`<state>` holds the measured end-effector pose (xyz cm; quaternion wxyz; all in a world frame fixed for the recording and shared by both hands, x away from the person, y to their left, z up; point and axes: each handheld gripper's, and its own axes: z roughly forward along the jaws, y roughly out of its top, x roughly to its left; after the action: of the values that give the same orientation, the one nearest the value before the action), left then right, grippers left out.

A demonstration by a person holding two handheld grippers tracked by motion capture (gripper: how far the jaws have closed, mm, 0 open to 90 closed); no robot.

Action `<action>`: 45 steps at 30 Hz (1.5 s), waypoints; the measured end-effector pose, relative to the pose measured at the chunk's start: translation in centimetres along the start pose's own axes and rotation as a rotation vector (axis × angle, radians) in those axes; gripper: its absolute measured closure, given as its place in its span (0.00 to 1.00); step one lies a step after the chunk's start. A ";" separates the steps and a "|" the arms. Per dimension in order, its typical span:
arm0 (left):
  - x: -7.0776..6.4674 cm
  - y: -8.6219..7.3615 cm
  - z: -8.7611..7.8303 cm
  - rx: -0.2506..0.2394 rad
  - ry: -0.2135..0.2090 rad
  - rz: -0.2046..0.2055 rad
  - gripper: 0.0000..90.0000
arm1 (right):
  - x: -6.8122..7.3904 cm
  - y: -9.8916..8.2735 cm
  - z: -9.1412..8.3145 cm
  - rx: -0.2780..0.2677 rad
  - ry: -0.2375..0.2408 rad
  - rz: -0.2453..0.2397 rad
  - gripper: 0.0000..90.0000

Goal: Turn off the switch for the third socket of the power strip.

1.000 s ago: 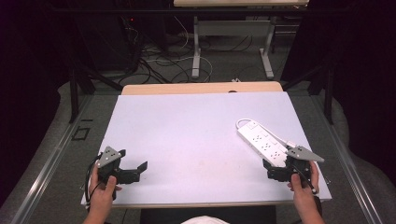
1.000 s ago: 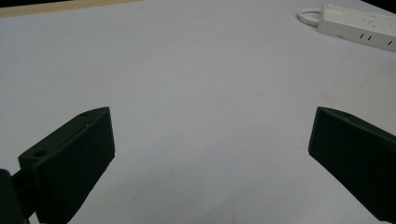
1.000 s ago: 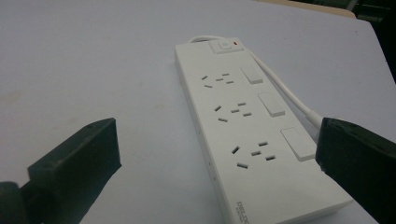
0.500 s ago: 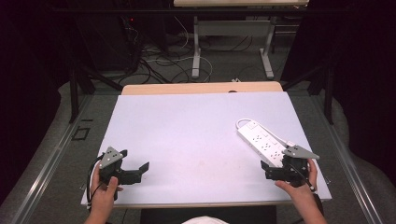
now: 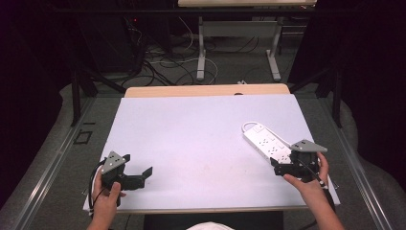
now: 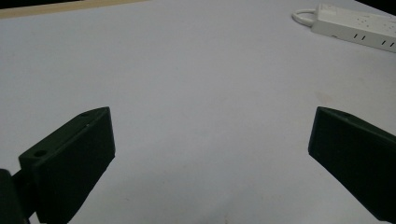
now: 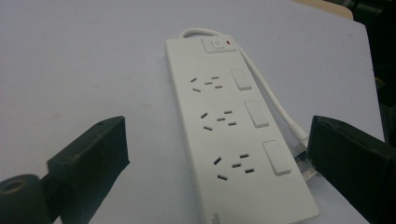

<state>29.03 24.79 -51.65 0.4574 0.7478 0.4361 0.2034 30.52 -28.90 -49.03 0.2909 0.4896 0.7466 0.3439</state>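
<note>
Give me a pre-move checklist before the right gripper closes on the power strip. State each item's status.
1. Right gripper open: ok, jaws spread wide in the right gripper view.
2. Power strip between the jaws: ok, its near end lies centred between them.
3. Strip lying flat on the table: ok, sockets face up.
4. Cord clear of the jaws: not ok, it runs along the strip's side toward the right jaw.
5. Left gripper out of the way: ok, open at the table's near left corner.
6. Strip plugged in or live: cannot tell.
</note>
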 end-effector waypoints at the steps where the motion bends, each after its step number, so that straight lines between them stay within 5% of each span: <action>1: 0.0 0.0 0.0 0.000 0.000 0.000 0.00 | 0.0 0.0 0.0 0.000 0.000 0.000 0.07; 4: 0.0 0.0 0.0 0.000 0.001 -0.002 0.00 | -0.7 0.6 0.1 0.021 0.005 -0.012 0.17; 15: 0.0 0.0 0.1 -0.001 -0.001 -0.004 0.01 | -2.6 1.5 0.8 0.042 0.026 0.016 0.31; 24: 0.0 0.0 0.2 0.004 0.000 -0.004 0.01 | -3.4 2.4 1.6 0.113 0.064 0.026 0.41; 45: 0.1 -0.1 0.2 0.000 0.001 -0.014 0.01 | -5.3 3.7 3.6 0.317 0.062 0.022 0.47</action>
<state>29.20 24.79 -51.81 0.4585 0.7447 0.4417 0.2003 37.15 -31.97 -47.74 0.1829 0.5266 0.7947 0.2400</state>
